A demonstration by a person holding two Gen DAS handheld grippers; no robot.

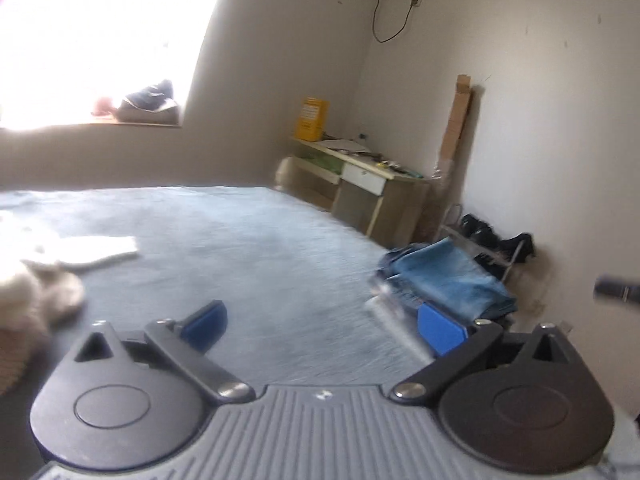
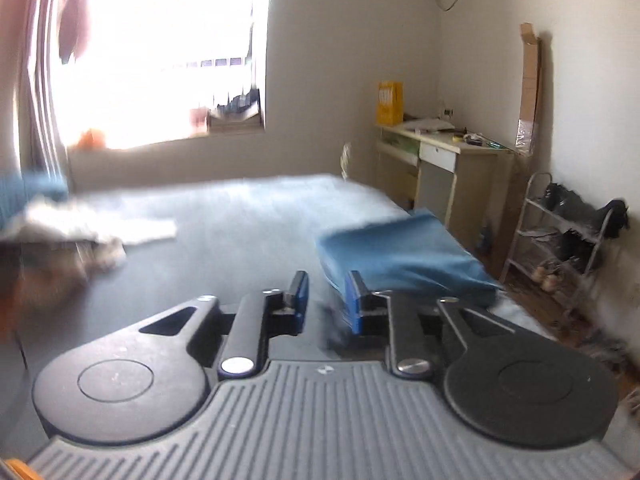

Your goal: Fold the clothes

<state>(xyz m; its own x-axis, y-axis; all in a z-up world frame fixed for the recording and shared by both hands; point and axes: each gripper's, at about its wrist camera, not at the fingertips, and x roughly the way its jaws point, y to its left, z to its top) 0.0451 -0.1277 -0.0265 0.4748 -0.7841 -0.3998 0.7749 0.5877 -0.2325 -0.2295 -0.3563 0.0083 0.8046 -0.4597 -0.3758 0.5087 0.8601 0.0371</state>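
A folded stack of blue jeans (image 1: pixel 448 276) lies at the right edge of the grey-blue bed (image 1: pixel 240 240). My left gripper (image 1: pixel 324 320) hovers over the bed just left of the stack, open wide with nothing between its blue pads. In the right wrist view the same stack (image 2: pixel 400 256) sits just beyond and to the right of my right gripper (image 2: pixel 326 294), whose pads stand a narrow gap apart with nothing in between. A flat white garment (image 1: pixel 100 250) and a heap of cream clothes (image 1: pixel 36 292) lie at the bed's left side; the white garment (image 2: pixel 120 228) also shows blurred in the right wrist view.
A pale desk (image 2: pixel 460 160) with a yellow box (image 2: pixel 390 102) stands against the far wall beyond the bed. A metal shoe rack (image 2: pixel 560 240) and a tall strip of cardboard (image 2: pixel 530 92) line the right wall. The bright window (image 2: pixel 160 40) has things on its sill.
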